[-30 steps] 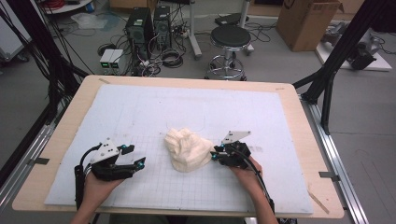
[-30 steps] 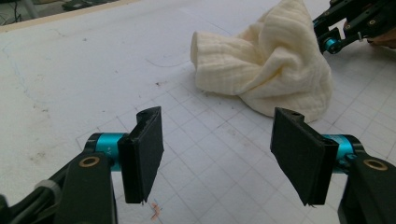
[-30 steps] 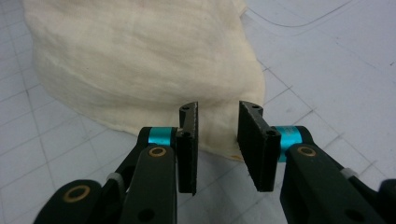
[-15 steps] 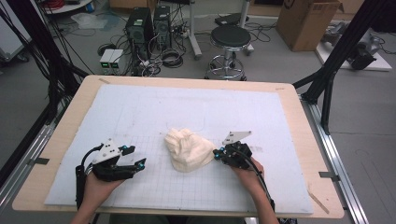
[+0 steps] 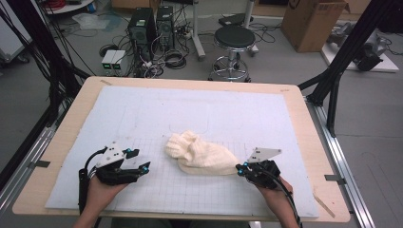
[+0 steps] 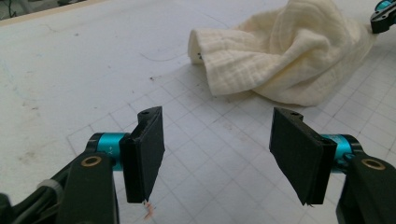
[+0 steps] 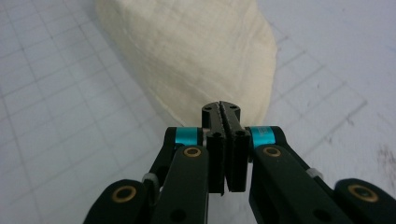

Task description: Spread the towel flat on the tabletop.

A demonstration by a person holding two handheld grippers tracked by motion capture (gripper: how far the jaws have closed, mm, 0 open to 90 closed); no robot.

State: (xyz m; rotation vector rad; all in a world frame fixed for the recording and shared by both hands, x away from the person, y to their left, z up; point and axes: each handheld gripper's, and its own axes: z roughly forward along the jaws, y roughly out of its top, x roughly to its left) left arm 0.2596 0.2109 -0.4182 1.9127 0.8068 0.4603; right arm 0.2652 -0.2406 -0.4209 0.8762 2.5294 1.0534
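No legible text, label, brand or number appears in any view. The printed grid on the surface (image 5: 157, 123) carries lines only, without characters.

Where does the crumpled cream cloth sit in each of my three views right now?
High view: crumpled cream cloth lies mid-table on the white gridded mat, its right tip at the right claw.
Left gripper view: upper right, beyond the open jaws.
Right gripper view: top centre, its tip at the shut jaws.
Shared landmark: the mat's grid lines.
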